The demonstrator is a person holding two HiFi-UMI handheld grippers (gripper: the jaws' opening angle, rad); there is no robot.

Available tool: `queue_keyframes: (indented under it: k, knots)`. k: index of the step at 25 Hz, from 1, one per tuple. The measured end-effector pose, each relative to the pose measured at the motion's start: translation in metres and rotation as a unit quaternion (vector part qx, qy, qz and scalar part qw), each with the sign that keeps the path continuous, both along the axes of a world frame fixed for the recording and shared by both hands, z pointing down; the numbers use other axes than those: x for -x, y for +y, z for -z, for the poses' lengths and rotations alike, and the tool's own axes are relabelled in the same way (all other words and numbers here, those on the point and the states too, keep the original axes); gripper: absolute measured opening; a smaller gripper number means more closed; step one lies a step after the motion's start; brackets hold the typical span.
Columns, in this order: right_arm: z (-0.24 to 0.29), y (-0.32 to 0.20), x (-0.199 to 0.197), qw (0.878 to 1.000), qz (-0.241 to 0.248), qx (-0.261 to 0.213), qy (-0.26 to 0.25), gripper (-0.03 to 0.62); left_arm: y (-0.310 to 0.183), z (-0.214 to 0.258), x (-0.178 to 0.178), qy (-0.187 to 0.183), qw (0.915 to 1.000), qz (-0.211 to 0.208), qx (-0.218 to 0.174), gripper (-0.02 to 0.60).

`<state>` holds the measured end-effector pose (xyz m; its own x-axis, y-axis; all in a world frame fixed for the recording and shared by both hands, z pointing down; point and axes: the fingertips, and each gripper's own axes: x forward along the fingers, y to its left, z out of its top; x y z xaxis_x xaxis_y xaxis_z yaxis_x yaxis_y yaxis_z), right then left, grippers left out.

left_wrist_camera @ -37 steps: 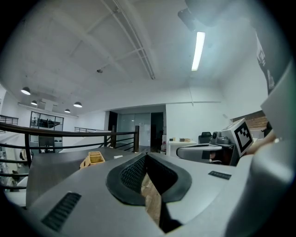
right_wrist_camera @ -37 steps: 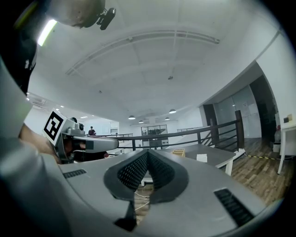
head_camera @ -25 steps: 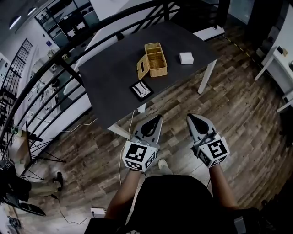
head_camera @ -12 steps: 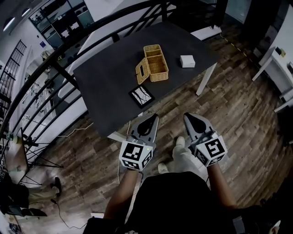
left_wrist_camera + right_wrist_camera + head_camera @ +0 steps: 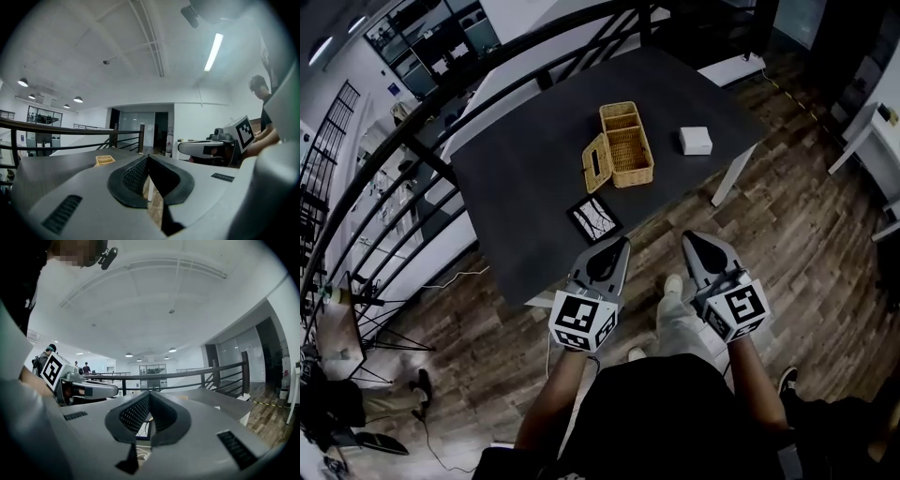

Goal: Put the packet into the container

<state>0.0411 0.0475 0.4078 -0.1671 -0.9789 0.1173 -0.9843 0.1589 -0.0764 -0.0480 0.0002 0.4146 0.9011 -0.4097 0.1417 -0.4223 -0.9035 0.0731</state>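
Observation:
A black packet with a white pattern point(image 5: 594, 218) lies flat near the front edge of the dark grey table point(image 5: 525, 178). Behind it stands a woven wicker container point(image 5: 627, 145), its lid point(image 5: 596, 161) hanging open on the left side. In the head view both grippers hover over the wooden floor, just short of the table's front edge. My left gripper point(image 5: 620, 246) is shut and empty, its tip right below the packet. Beside it my right gripper point(image 5: 688, 239) is also shut and empty. The left gripper view shows closed jaws point(image 5: 148, 157) and the container point(image 5: 105, 160) far off.
A small white box point(image 5: 695, 141) sits on the table right of the container. A black metal railing point(image 5: 441, 112) curves along the table's far and left sides. A white table leg point(image 5: 727, 178) stands at the right front corner. White furniture point(image 5: 872, 131) is at far right.
The table with packet and container has come nearer to the grippers in the head view. Both grippers stayed shut and side by side.

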Motion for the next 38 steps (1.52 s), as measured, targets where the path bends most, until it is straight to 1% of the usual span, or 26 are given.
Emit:
queue_keyframes:
  k: [3,4,7,9,16,21,26,31,35,38]
  knots:
    - [0.001,-0.03,-0.024,1.0,-0.005,-0.018,-0.008,0.005,-0.026,0.0,-0.021,-0.004,1.0,-0.001,-0.004,0.008]
    - [0.002,-0.039,-0.032,1.0,-0.005,-0.017,-0.01,0.005,-0.035,0.001,-0.029,-0.004,1.0,0.0,-0.004,0.007]
    - [-0.003,-0.068,-0.056,1.0,0.002,0.003,-0.008,0.005,-0.064,0.003,-0.05,-0.002,1.0,0.004,-0.005,0.008]
    - [-0.005,-0.087,-0.074,1.0,0.001,-0.001,-0.004,0.005,-0.082,0.002,-0.065,-0.003,0.9999,0.01,-0.005,0.008]
    - [-0.009,-0.144,-0.131,1.0,0.011,0.013,0.002,0.005,-0.137,-0.005,-0.119,-0.007,0.9997,0.021,0.008,0.007]
    - [-0.011,-0.177,-0.17,1.0,0.015,0.019,0.006,0.005,-0.166,-0.008,-0.152,-0.008,0.9994,0.031,0.014,0.007]
    - [-0.015,-0.201,-0.194,0.999,0.025,0.021,0.004,0.005,-0.189,-0.006,-0.172,-0.017,0.9987,0.046,0.015,0.008]
    - [-0.024,-0.21,-0.216,0.999,0.04,0.021,-0.003,0.005,-0.195,-0.011,-0.191,-0.027,0.9978,0.058,0.016,0.008]
    - [-0.033,-0.219,-0.219,0.998,0.054,0.036,-0.003,0.005,-0.198,-0.016,-0.193,-0.038,0.9975,0.058,0.018,0.008]
    - [-0.038,-0.224,-0.219,0.997,0.061,0.043,0.003,0.005,-0.206,-0.019,-0.193,-0.036,0.997,0.064,0.022,0.008]
